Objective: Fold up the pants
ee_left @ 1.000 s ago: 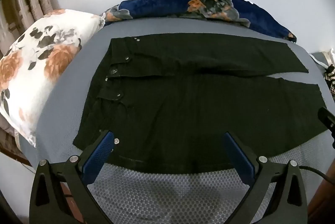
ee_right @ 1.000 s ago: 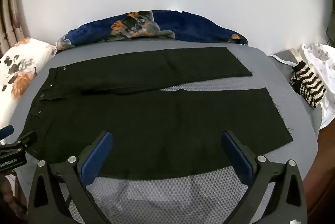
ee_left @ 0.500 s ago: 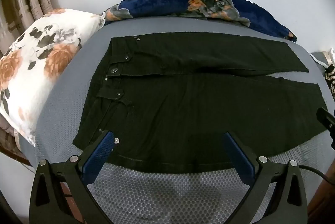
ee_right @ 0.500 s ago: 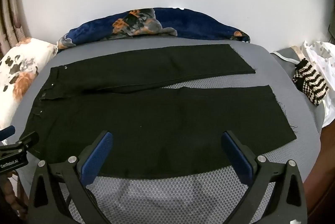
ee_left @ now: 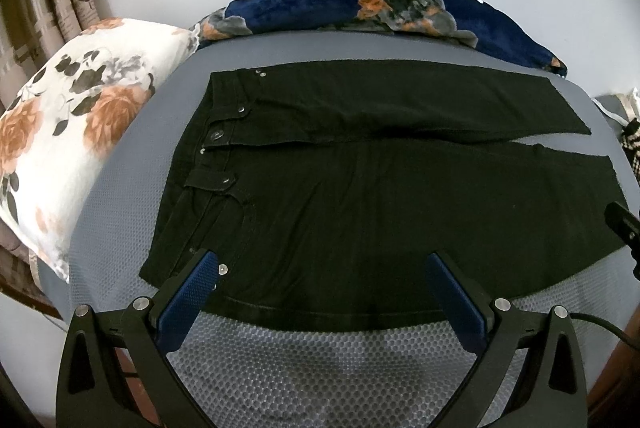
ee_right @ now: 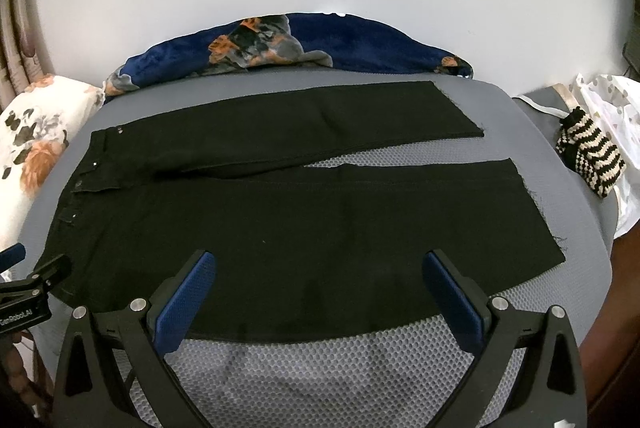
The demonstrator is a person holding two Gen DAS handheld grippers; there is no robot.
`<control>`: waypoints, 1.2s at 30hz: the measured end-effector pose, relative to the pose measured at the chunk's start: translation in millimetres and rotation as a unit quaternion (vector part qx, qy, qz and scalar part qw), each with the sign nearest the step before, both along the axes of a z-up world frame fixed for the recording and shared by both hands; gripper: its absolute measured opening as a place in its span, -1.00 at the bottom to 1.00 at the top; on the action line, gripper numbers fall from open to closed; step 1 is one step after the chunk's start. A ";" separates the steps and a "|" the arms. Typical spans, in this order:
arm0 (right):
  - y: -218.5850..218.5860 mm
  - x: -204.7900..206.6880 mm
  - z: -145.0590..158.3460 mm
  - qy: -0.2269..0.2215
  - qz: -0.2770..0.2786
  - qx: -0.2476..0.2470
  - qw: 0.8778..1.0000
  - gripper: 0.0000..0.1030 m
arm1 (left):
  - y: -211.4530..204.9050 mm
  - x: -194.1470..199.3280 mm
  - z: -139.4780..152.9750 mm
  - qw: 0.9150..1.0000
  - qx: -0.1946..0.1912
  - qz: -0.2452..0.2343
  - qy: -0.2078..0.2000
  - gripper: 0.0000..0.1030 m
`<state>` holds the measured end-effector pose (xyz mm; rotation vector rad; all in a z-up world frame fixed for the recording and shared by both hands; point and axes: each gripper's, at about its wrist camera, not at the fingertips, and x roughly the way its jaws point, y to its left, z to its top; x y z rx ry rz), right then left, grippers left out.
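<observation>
Pants point(ee_left: 360, 188), black, lie flat across the grey mesh bed surface point(ee_left: 320, 368) at frame centre, waistband at left, legs extending right. Floral pillow point(ee_left: 60, 132) occupies the left edge. Left gripper point(ee_left: 320, 268) and right gripper point(ee_right: 318, 266): fingers spread apart, empty, over the near hem.

Floral pillow point(ee_left: 68, 132), navy blanket point(ee_right: 352, 44), striped knit point(ee_right: 588, 156) (on grey bed point(ee_right: 360, 380)).

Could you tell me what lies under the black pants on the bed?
The black pants lie flat on a grey honeycomb-mesh cover, which shows between the legs and around them. Whatever is beneath that cover is hidden.
</observation>
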<state>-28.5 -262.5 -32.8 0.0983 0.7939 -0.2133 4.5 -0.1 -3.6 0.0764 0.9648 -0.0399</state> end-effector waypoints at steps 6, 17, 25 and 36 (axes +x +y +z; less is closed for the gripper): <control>-2.4 1.8 -1.1 0.005 -0.002 0.002 1.000 1.00 | -1.5 0.6 -3.7 1.000 0.004 0.000 0.006 0.99; -3.5 1.6 -3.9 0.010 -0.005 0.003 1.000 1.00 | -4.2 0.0 -8.5 1.000 0.010 -0.002 0.015 0.99; -3.0 3.3 -2.7 0.011 -0.004 0.001 1.000 1.00 | -3.7 0.0 -10.1 1.000 0.010 0.000 0.020 0.99; -1.6 4.3 -3.8 0.013 -0.003 0.002 1.000 1.00 | -3.7 -1.1 -11.8 1.000 0.009 0.000 0.021 0.99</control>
